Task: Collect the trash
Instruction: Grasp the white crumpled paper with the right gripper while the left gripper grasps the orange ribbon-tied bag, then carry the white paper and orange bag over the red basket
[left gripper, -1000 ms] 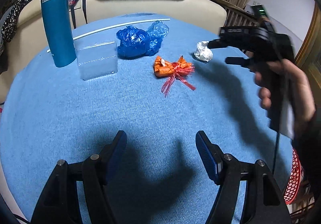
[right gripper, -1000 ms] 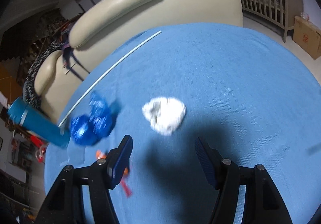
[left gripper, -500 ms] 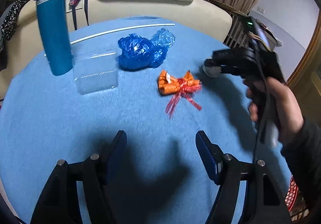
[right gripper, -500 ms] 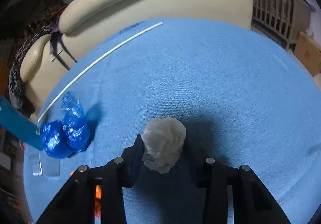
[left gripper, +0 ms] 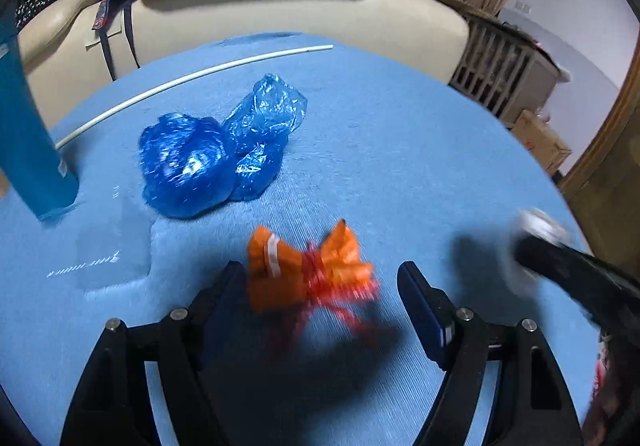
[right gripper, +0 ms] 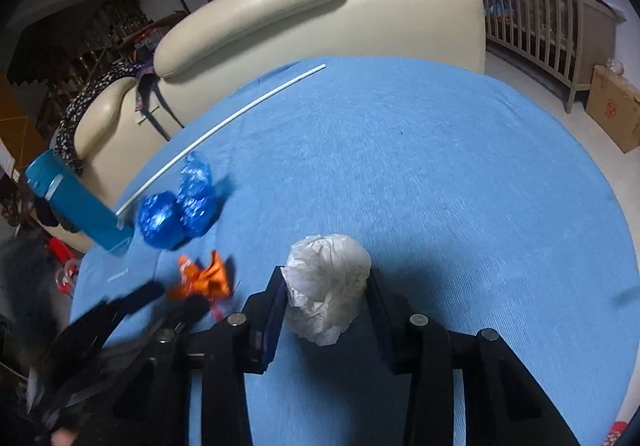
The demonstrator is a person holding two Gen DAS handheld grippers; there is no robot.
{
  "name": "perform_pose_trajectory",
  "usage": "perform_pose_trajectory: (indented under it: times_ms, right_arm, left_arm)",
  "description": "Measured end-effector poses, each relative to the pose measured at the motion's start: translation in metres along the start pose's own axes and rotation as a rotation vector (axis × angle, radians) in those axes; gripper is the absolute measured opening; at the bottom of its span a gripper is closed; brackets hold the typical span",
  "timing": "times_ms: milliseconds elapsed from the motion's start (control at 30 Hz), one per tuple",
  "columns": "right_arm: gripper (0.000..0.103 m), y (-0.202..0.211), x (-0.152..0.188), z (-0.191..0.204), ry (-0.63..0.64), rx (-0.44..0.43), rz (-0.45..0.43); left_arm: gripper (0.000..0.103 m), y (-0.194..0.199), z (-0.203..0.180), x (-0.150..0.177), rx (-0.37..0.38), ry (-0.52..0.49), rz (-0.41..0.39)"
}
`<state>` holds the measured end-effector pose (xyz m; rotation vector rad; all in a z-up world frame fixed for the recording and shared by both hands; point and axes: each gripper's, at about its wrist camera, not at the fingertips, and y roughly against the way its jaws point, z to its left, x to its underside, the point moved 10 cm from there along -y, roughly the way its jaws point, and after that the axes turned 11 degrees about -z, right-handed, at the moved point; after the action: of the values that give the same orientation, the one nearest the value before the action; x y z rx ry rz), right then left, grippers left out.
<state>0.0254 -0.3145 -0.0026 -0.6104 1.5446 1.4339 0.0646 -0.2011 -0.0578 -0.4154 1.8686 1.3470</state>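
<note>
While right tongs (right gripper: 326, 302) clamp: white paper wad (right gripper: 326, 286), loose crumple, may slip out
Left tongs (left gripper: 320, 300): wide, straddling orange wrapper (left gripper: 304, 272) on worktop (left gripper: 400, 150)
Risk: red ribbon snags; blur suggests misaligned closing
Remaining: blue bags (left gripper: 216, 156)

Open blue-cloth-covered round surface (right gripper: 460, 166) to the right and far side, wide passage there. Left side crowded: crumpled blue plastic bags (left gripper: 216, 158), tall teal cylindrical bottle (left gripper: 28, 150) upright at the left edge, clear plastic box (left gripper: 114, 246) just beside it, thin white rod (left gripper: 192, 76) lying along the far rim. Orange wrapper with red ribbon (left gripper: 308, 270) sits between the left gripper's fingers (left gripper: 424, 310). Cream leather sofa (right gripper: 320, 18) blocks behind.
</note>
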Motion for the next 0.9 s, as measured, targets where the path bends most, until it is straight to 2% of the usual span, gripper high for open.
perform_pose_trajectory:
  times_ms: [67, 100, 133, 233, 433, 700, 900]
  right_arm:
    - [0.042, 0.01, 0.004, 0.0, 0.003, 0.0, -0.005]
    - [0.042, 0.014, 0.006, -0.001, -0.001, -0.003, -0.006]
    - [0.042, 0.017, 0.007, -0.002, -0.002, -0.003, -0.007]
    - [0.042, 0.025, 0.01, -0.005, -0.01, -0.001, -0.013]
    - [0.042, 0.048, 0.012, -0.007, -0.02, 0.003, -0.04]
    - [0.042, 0.079, 0.035, -0.017, -0.036, 0.02, -0.04]
    - [0.042, 0.108, 0.054, -0.031, -0.06, 0.038, -0.055]
  left_arm:
    - [0.079, -0.015, 0.001, 0.007, -0.03, -0.014, 0.046]
    - [0.078, -0.018, 0.001, 0.008, -0.036, -0.029, 0.045]
    - [0.069, -0.017, -0.001, 0.008, -0.038, -0.05, 0.035]
    - [0.069, -0.012, -0.006, 0.012, 0.0, -0.049, 0.047]
    - [0.069, 0.026, -0.005, 0.023, 0.009, -0.044, 0.01]
    - [0.069, 0.082, -0.004, 0.047, 0.03, -0.041, -0.026]
    - [0.069, 0.115, -0.023, 0.059, 0.059, -0.043, -0.053]
